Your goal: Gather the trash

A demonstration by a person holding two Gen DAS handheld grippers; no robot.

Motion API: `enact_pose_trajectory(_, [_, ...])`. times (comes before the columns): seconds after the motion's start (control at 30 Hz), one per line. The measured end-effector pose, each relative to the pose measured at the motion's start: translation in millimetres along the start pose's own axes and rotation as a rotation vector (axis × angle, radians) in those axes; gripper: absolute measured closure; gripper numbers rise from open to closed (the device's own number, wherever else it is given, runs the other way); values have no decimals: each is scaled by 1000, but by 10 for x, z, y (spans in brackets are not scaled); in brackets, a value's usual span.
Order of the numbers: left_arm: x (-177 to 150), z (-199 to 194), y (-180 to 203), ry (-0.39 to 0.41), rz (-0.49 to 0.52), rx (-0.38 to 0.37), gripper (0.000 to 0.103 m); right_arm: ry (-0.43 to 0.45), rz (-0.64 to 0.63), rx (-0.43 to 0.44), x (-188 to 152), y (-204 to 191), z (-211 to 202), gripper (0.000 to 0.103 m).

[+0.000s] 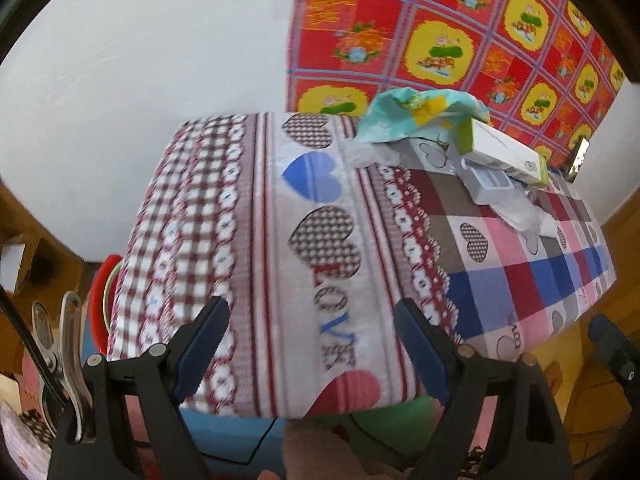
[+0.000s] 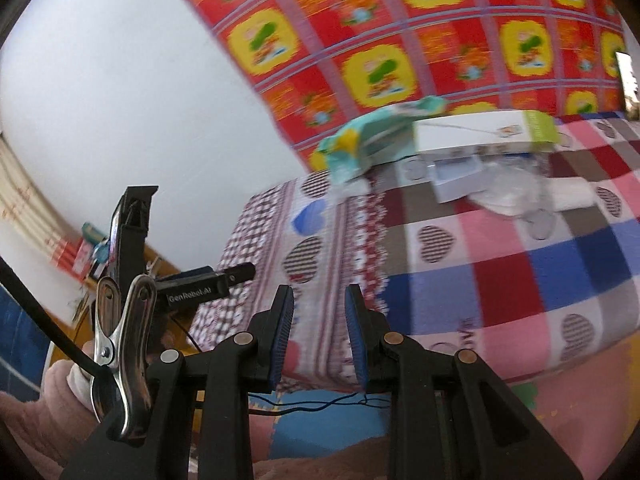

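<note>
While both tongs hover with nothing between their blue pads, the trash waits at the far end of the counter (image 1: 500, 280). Nearest the left wrist camera, the left tongs (image 1: 312, 344) stand spread wide over the cloth's hanging edge. Seen from the right wrist camera, the right tongs (image 2: 320, 320) are set narrow yet apart, pinching nothing; beside them a black device (image 2: 192, 286) carries white lettering that seems to read "GenRobot.AI". One metal spring clip (image 2: 120, 344) grips a black cable at each camera's left edge. Farther on, the patchwork cloth (image 1: 280, 216) repeats the word "LOVE" among hearts, readable at least twice. Beyond that lies the trash: one crumpled teal-and-yellow wrapper (image 1: 404, 116), one long white box with green ends (image 1: 504, 148) whose print is too blurred to read, one small white carton (image 1: 490, 186) under it, and crumpled clear plastic (image 1: 524, 212), all touching in one heap. One phone (image 1: 578, 158) stands just behind the heap. Farthest back hangs one red sheet with yellow cartoon panels (image 1: 460, 32) against the white wall.
</note>
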State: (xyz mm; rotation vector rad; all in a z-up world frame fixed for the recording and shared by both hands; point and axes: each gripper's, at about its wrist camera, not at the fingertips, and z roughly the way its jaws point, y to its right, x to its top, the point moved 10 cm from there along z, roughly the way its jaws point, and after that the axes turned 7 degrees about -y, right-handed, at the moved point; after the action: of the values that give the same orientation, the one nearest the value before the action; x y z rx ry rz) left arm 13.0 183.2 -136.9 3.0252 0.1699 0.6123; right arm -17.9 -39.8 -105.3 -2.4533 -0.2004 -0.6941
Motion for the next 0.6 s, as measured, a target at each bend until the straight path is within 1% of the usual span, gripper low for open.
enact_pose_trajectory(0.17, [278,151,242,-2,37,-6,15,21,54,-52,131,371,-41,75])
enact_pose_trajectory(0.33, [585,409,499,-5,70,-24,15,17,103,-102,253,689,-27,75])
enact_pose_trajectory(0.47, [862,640,623,-14,70,-44,15,13,157,-130,332,926,51,75])
enact_pose_trajectory(0.6, [1123,879,710,-19,93,-45,15,7,200,-154,366,1105,149,75])
